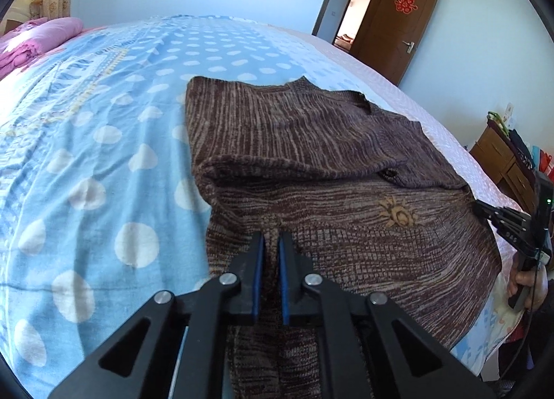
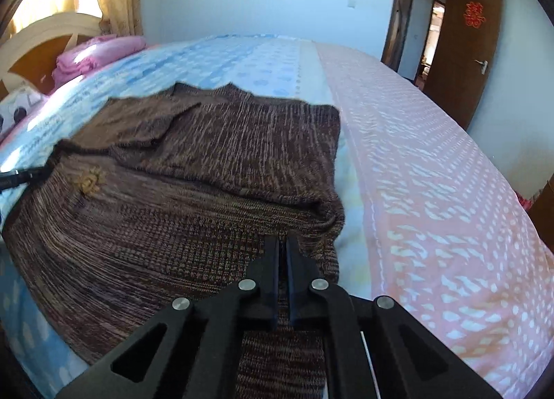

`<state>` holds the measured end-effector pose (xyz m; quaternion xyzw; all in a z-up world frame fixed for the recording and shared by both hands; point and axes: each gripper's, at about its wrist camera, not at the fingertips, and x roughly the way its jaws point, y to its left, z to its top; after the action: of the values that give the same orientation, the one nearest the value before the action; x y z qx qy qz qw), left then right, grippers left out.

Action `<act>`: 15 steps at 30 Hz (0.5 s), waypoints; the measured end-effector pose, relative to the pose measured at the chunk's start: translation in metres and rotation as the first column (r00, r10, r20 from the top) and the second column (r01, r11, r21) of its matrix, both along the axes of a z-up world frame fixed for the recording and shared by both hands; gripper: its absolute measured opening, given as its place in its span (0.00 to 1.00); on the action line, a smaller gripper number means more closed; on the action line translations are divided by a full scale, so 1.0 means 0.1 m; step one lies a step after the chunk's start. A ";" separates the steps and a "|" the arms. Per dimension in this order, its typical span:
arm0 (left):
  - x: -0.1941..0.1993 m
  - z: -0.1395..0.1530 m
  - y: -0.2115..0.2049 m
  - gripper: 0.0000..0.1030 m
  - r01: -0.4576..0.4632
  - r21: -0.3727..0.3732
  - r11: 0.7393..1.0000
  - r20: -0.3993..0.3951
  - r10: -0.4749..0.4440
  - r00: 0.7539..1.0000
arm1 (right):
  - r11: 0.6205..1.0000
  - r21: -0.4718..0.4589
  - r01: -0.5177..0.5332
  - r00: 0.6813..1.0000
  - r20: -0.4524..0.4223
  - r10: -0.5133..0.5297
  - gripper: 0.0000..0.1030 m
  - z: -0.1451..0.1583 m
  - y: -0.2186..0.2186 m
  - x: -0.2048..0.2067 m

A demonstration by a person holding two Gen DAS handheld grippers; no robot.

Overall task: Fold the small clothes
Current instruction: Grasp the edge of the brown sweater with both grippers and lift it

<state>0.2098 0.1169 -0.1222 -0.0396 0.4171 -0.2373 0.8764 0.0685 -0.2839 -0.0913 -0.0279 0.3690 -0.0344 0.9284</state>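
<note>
Left wrist view puts the brown knitted sweater (image 1: 346, 170) dead centre, spread on the bed with its near hem running under my camera at 6 o'clock. Both sleeves look already folded in across the chest, their cuffs meeting over the body, and a small tan flower motif (image 1: 396, 213) sits at about 3 o'clock from my fingers. My left gripper (image 1: 271, 260) is pinched on a ridge of the sweater's near edge, the blue pads close together with knit bunched between them. In the right wrist view my right gripper (image 2: 284, 260) is likewise nipped onto the hem near the garment's right side, fingers almost touching with fabric between.

I judge the task roughly halfway: sleeves are in, but the body has not yet been doubled over, so the hem-to-collar fold is what remains, towards 12 o'clock.

Outward, the dotted blue bedsheet (image 1: 104, 156) lies to 9 o'clock, a pink patterned strip (image 2: 432, 174) to 3 o'clock, pink bedding (image 2: 100, 52) near the headboard at 10 o'clock, and a brown door (image 2: 464, 45) at 2 o'clock.
</note>
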 end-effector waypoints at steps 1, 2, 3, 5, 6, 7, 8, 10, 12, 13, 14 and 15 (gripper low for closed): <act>-0.05 0.03 0.03 0.09 -0.014 -0.004 1.000 0.008 0.014 1.000 | 1.000 0.008 0.010 1.000 0.018 -0.010 0.03 0.06 -0.01 -0.05; -0.08 0.06 0.05 0.09 -0.027 -0.015 1.000 0.020 0.027 0.999 | 1.000 0.018 0.019 0.999 0.038 -0.019 0.03 0.13 -0.02 -0.10; -0.12 0.09 0.07 0.09 -0.038 -0.028 0.999 0.031 0.039 0.999 | 0.999 0.025 0.025 0.998 0.056 -0.026 0.03 0.19 -0.02 -0.14; -0.19 0.20 0.12 0.08 -0.057 -0.070 0.996 0.051 0.061 0.997 | 0.999 0.030 0.033 0.995 0.093 -0.036 0.03 0.32 -0.02 -0.21; -0.21 0.25 0.15 0.08 -0.066 -0.085 0.994 0.061 0.071 0.996 | 0.999 0.032 0.032 0.993 0.110 -0.035 0.02 0.39 -0.02 -0.25; -0.23 0.31 0.17 0.08 -0.074 -0.097 0.992 0.072 0.082 0.994 | 0.999 0.032 0.031 0.991 0.125 -0.035 0.02 0.44 -0.01 -0.26; -0.24 0.36 0.19 0.08 -0.079 -0.104 0.991 0.080 0.087 0.993 | 0.999 0.030 0.033 0.989 0.144 -0.037 0.02 0.50 0.01 -0.28; -0.26 0.46 0.18 0.08 -0.085 -0.101 0.991 0.100 0.095 0.990 | 0.999 0.030 0.035 0.984 0.171 -0.040 0.02 0.59 0.02 -0.29; -0.27 0.54 0.14 0.08 -0.087 -0.084 0.993 0.122 0.097 0.988 | 0.999 0.015 0.039 0.979 0.199 -0.041 0.02 0.69 0.05 -0.30; -0.26 0.59 0.12 0.08 -0.090 -0.081 0.993 0.131 0.100 0.986 | 0.999 0.004 0.042 0.977 0.210 -0.042 0.02 0.72 0.06 -0.29; -0.25 0.62 0.11 0.08 -0.092 -0.082 0.992 0.135 0.103 0.985 | 0.999 -0.009 0.045 0.974 0.222 -0.042 0.02 0.76 0.08 -0.27; -0.23 0.65 0.10 0.08 -0.099 -0.085 0.991 0.139 0.110 0.984 | 0.999 -0.016 0.047 0.972 0.229 -0.042 0.02 0.80 0.09 -0.26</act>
<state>0.1872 0.1273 -0.0571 -0.0783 0.3410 -0.2093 0.9131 0.0423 -0.2753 -0.0118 -0.0253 0.2597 -0.0623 0.9633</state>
